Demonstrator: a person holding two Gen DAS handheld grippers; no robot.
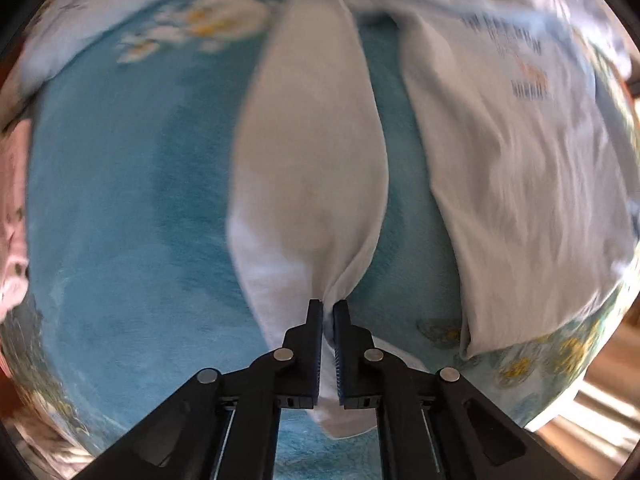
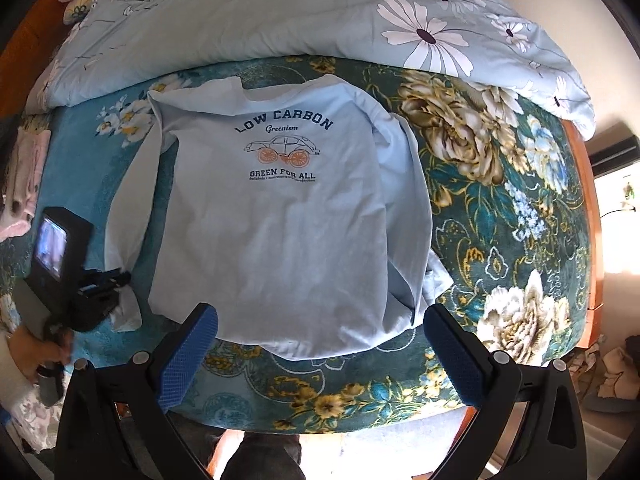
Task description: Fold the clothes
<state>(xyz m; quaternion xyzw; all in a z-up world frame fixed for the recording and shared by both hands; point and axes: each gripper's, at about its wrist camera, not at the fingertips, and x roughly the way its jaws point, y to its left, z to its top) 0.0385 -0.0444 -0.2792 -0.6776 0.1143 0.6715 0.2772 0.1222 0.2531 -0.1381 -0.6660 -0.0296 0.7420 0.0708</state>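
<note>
From my left wrist view, my left gripper [image 1: 328, 304] is clamped on the end of the long sleeve [image 1: 312, 168] of the pale shirt [image 1: 520, 168]. The sleeve stretches away from the jaws over the teal bedspread [image 1: 120, 200], and the shirt's body lies to the right with blurred print on it. The cloth bunches into a narrow pleat where I pinch it, so I judge it thin, soft and light; it will drape and slide rather than hold a crease by itself.

From my right wrist view, my right gripper [image 2: 320, 340] hovers with its jaws wide apart and nothing between them, just over the near hem of the shirt [image 2: 280, 220]. The shirt lies spread out, print up, on the bedspread [image 2: 500, 200], with a flowered duvet [image 2: 280, 12] beyond it. My left gripper [image 2: 100, 284] sits at the left, holding the sleeve end. The right sleeve [image 2: 412, 216] looks already turned in along the side. I would take the hem corner next, pinching both layers.
</note>
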